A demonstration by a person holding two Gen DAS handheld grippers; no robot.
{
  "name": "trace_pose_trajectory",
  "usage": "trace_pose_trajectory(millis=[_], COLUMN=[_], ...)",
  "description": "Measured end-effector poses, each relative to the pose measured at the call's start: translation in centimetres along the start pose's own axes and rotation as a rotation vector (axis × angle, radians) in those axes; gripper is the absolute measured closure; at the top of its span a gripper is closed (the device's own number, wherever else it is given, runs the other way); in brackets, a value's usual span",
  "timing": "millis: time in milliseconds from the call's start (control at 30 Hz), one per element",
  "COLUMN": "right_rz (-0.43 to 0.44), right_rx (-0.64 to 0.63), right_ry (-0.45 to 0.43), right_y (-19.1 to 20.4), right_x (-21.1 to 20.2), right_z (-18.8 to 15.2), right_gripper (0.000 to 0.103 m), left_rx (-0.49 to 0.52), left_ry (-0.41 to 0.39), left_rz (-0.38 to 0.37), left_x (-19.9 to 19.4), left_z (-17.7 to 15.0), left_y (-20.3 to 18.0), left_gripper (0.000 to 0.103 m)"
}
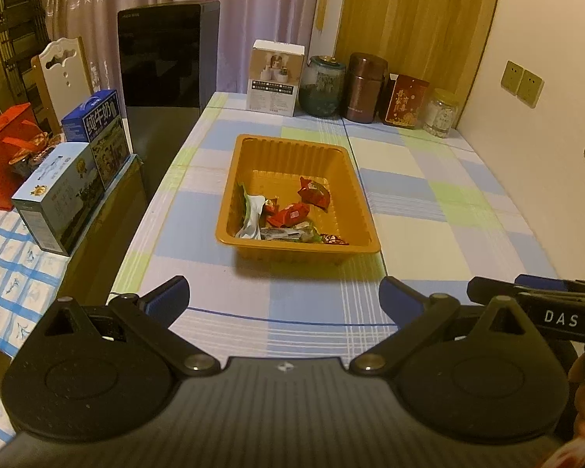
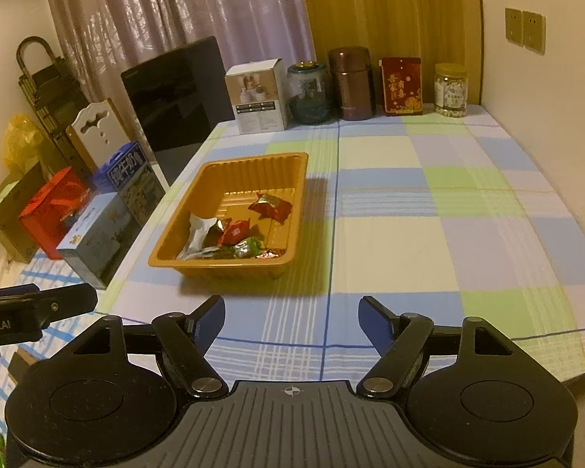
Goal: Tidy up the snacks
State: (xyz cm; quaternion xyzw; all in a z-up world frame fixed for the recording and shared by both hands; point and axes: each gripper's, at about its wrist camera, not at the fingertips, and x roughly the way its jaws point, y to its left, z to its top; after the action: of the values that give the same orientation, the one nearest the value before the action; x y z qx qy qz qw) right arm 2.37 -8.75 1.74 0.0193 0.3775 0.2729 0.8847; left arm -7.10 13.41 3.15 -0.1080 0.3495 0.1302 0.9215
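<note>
Well right of tray, bare tablecloth

Orange tray on pastel blue-green checked tablecloth.

Both tongs — left, right — agape, empty.

Orange tray mid-tabletop, wrapped snacks inside. Jars, boxes along far edge. Left hand-held gripper wide apart, empty, over near edge.
</note>
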Motion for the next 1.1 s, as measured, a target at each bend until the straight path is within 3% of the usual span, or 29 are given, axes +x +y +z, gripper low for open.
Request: trace_pose_trajectory(millis=[1100], right_rz=[-0.050], right_rx=[-0.046], right_ry=[-0.076], right_y=[1.3], right_x=[-2.1], right_z=[-0.3], right_gripper=[0.026], left_rx=[0.045], left_ry=[-0.043], left_rz=[0.015], left_x=[-1.1], left_z=[-0.4], left_y=[-0.6], left_gripper=[0.000])
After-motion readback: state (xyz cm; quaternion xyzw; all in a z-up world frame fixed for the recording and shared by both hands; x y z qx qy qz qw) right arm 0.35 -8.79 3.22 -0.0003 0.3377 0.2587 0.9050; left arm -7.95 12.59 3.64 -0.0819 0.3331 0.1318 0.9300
